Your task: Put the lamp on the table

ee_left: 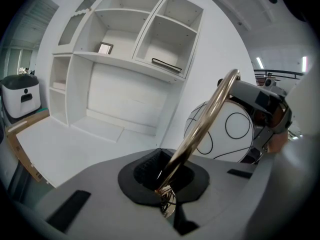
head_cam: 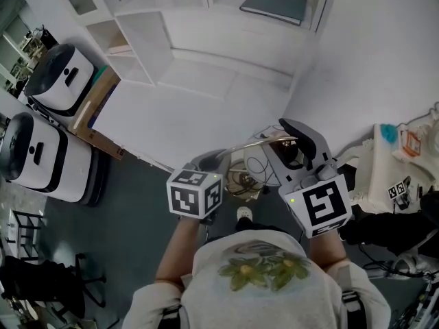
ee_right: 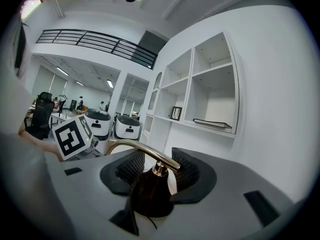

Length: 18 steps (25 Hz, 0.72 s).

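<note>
The lamp has a white globe (head_cam: 255, 166) with thin black lines, a dark cap and a curved brass arm (head_cam: 264, 142). I carry it in the air between both grippers, in front of the white table (head_cam: 185, 118). My left gripper (ee_left: 162, 181) is shut on the brass arm (ee_left: 200, 129), which rises toward the globe (ee_left: 227, 131). My right gripper (ee_right: 157, 171) stands wide, its pads closed on the dark cap (ee_right: 150, 194) where the arm (ee_right: 140, 149) joins it. In the head view, the left gripper (head_cam: 216, 160) is left of the globe and the right gripper (head_cam: 291, 142) is above it.
White shelving rises behind the table, with a dark flat folder (head_cam: 274, 4) in one compartment. Two white machines (head_cam: 62, 77) (head_cam: 41, 160) and a cardboard box (head_cam: 96, 108) stand at the table's left end. A white wall (head_cam: 370, 60) closes the right side, with clutter (head_cam: 405, 156) at its foot.
</note>
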{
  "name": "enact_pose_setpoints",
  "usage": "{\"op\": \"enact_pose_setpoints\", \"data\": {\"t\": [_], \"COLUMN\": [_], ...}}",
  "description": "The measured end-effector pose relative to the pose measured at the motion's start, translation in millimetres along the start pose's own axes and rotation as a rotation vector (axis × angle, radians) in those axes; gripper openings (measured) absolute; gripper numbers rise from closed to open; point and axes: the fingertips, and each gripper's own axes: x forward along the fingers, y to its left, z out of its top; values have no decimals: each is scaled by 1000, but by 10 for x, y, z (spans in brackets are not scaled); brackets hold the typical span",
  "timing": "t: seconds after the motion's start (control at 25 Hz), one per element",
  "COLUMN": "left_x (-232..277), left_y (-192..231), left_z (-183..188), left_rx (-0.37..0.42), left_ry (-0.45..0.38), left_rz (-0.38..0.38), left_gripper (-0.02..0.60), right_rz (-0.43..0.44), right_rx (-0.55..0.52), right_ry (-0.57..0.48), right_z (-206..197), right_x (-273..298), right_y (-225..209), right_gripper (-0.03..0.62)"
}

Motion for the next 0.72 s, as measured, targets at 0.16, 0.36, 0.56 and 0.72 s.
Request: {"op": "enact_pose_setpoints", "data": {"t": [0.16,0.36,0.56,0.72], "left_x": [104,256,420,538], "left_y": [84,146,189,221], "left_z": [33,92,156,203], "left_rx": [-13,-23,-27,-30], "left_ry": [7,13,18,17], "left_rz": [6,12,12,16], "left_gripper": [26,26,26,26], "right_rz": [20,32,35,36], "right_rx": [-1,0,-3,-4], "right_ry": [9,17,22,24], "right_z": [-52,-117,-173,-218], "right_x": [138,270,382,457], "right_y": [-67,-189,-325,-419], "right_gripper": [186,186,186,186]}}
